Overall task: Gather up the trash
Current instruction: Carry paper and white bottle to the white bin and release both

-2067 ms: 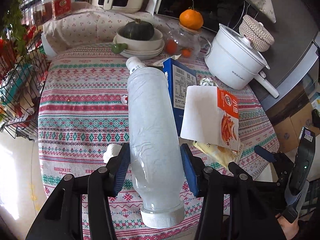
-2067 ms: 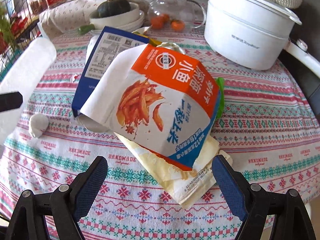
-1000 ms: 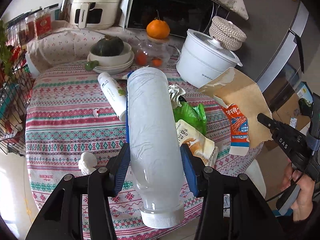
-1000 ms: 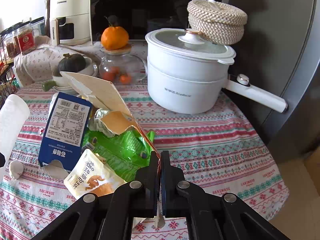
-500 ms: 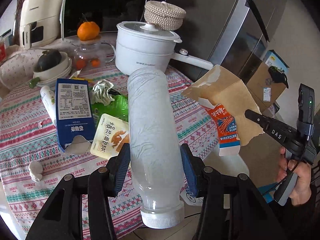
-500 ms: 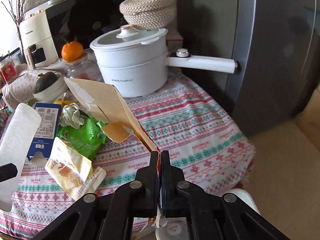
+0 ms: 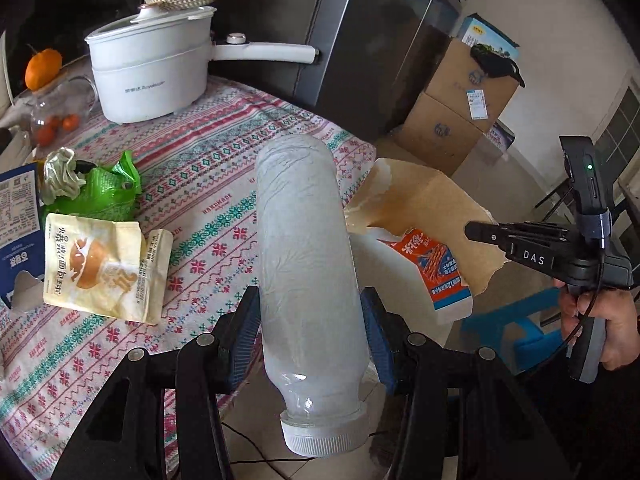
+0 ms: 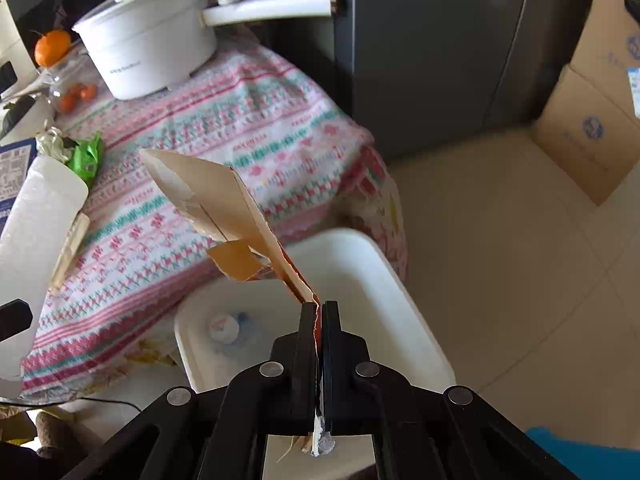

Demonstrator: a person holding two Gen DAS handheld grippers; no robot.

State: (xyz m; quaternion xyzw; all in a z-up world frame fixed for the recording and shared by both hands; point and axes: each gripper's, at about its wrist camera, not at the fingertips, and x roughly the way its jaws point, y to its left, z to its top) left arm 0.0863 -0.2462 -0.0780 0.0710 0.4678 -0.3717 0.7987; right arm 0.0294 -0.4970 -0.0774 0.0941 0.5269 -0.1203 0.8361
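My left gripper [image 7: 310, 320] is shut on a frosted white plastic bottle [image 7: 306, 248], cap toward the camera, held over the table's right edge. The bottle also shows in the right wrist view [image 8: 36, 240]. My right gripper [image 8: 319, 308] is shut on a torn cardboard snack box [image 8: 224, 208], brown inside and orange-white outside [image 7: 432, 256], held above a white trash bin [image 8: 400, 292] on the floor beside the table. A bottle cap [image 8: 224, 326] lies inside the bin. A beige snack bag [image 7: 100, 268], a green wrapper [image 7: 108, 192] and a blue carton [image 7: 16, 216] lie on the table.
A white pot [image 7: 152, 68] with a long handle stands at the back of the patterned tablecloth [image 7: 208, 152]. A dark fridge [image 8: 440, 40] is behind the table. Cardboard boxes [image 7: 460, 108] stand on the tiled floor. A blue stool [image 7: 516, 328] is by the right hand.
Both grippers have swung right, off the table toward the floor. The right gripper closed on the snack box and carried it over the white bin. The bottle stays gripped.
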